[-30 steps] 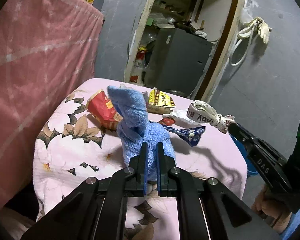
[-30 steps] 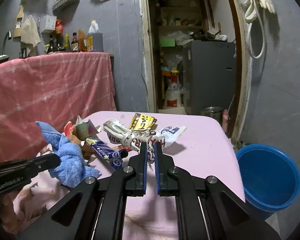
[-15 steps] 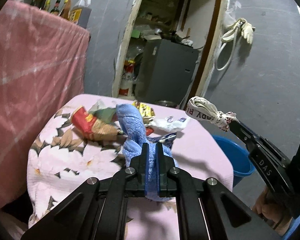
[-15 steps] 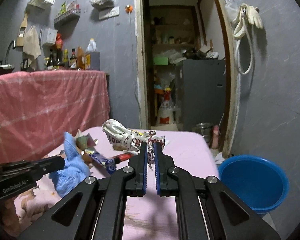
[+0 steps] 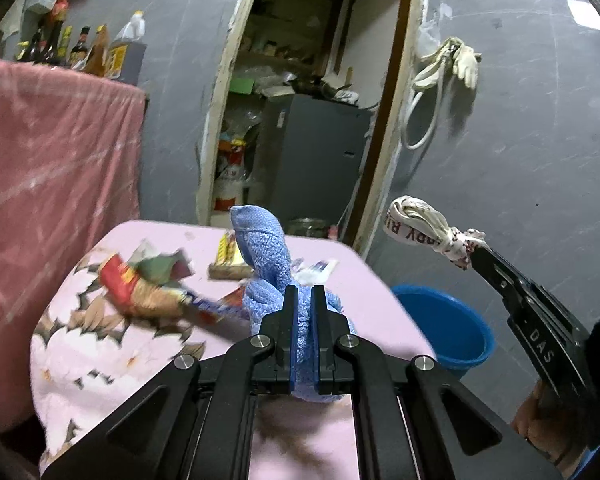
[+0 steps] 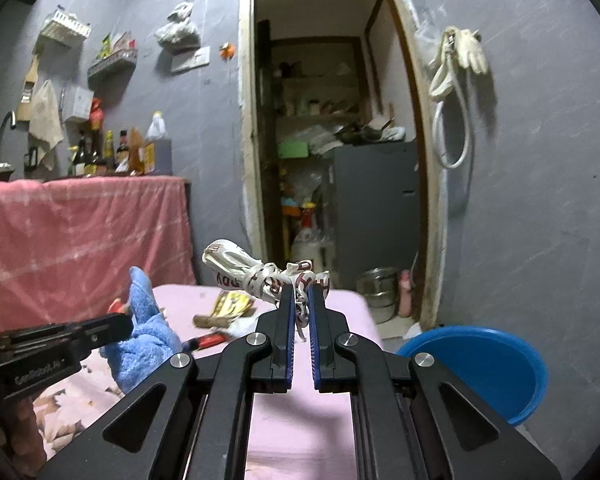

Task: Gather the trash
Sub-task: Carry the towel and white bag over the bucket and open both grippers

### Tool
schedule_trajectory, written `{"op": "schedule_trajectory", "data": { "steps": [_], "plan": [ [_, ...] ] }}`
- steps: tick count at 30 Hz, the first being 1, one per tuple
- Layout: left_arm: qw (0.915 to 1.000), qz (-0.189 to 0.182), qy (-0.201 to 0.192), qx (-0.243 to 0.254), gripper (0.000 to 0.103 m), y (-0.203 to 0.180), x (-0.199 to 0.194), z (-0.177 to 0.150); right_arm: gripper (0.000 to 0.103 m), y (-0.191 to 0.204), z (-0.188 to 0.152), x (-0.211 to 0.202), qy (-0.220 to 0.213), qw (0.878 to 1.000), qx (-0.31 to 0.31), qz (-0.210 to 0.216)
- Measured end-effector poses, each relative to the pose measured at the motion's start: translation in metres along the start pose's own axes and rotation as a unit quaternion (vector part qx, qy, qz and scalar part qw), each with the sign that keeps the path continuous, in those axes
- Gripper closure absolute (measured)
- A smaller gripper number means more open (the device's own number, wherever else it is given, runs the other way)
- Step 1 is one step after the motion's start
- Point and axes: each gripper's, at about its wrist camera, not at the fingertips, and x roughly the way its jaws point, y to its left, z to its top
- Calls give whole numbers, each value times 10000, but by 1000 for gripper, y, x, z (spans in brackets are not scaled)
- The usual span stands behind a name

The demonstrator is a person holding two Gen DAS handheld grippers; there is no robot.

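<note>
Trash ribbon bundle (image 6: 260, 276) pinched in right hand-held gripper (image 6: 299, 292), above the table (image 6: 340, 308).

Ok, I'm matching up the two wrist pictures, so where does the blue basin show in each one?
Left wrist view: the blue basin sits right of centre, on the floor past the table's right edge, below the white ribbon bundle.
Right wrist view: the blue basin is at lower right, beside the table.
Shared landmark: the gloves hanging right of the doorway.
</note>
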Motion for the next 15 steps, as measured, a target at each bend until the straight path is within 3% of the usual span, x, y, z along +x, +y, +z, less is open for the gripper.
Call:
{"op": "schedule_trajectory", "data": {
  "steps": [8, 15],
  "plan": [
    [9980, -467, -390, 187, 100, -44, 23, 31, 98, -33, 17, -15, -475, 9975, 75, -521],
    [9934, -943, -520, 390, 100, -102, 64, 47, 98, -78, 25, -18, -636, 9915, 167, -1121]
  ]
}}
